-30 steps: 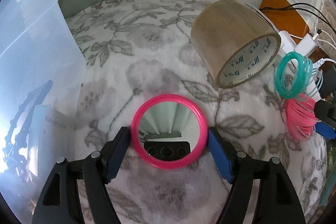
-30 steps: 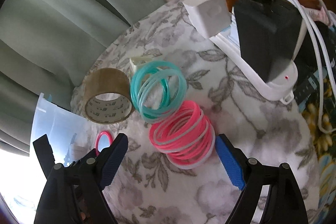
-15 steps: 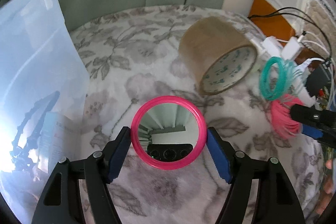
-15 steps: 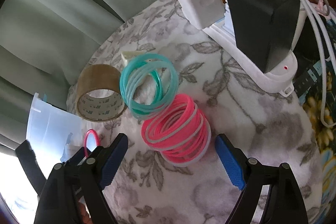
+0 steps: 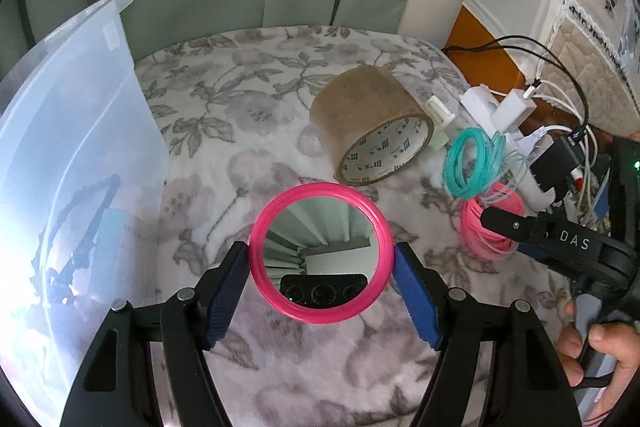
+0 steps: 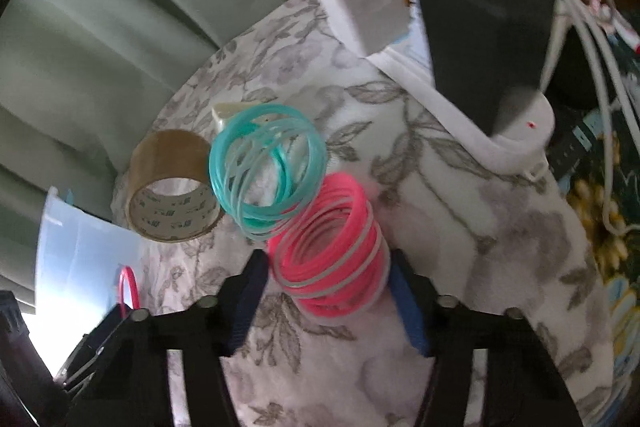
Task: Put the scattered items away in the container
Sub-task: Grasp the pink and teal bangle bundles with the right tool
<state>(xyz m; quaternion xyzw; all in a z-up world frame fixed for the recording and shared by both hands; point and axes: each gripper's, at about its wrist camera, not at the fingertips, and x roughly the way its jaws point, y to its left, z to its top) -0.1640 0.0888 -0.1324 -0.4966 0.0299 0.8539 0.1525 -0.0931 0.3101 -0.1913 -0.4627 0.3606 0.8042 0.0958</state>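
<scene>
Two close forward views, shared tape roll [image 5: 370, 131]

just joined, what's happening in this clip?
A person with a gripper in each hand is tidying a floral cloth. The left gripper holds a pink-rimmed round mirror between its fingers, beside the clear plastic container. The right gripper has its fingers on either side of the pink coil, jaws apparently closing on it. The teal coil leans against the pink one; the brown tape roll sits untouched.

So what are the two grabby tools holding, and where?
Left tool pinches the round pink-rimmed mirror by its rim's opposite sides. Right tool clamps the pink plastic coil across its sides.
</scene>
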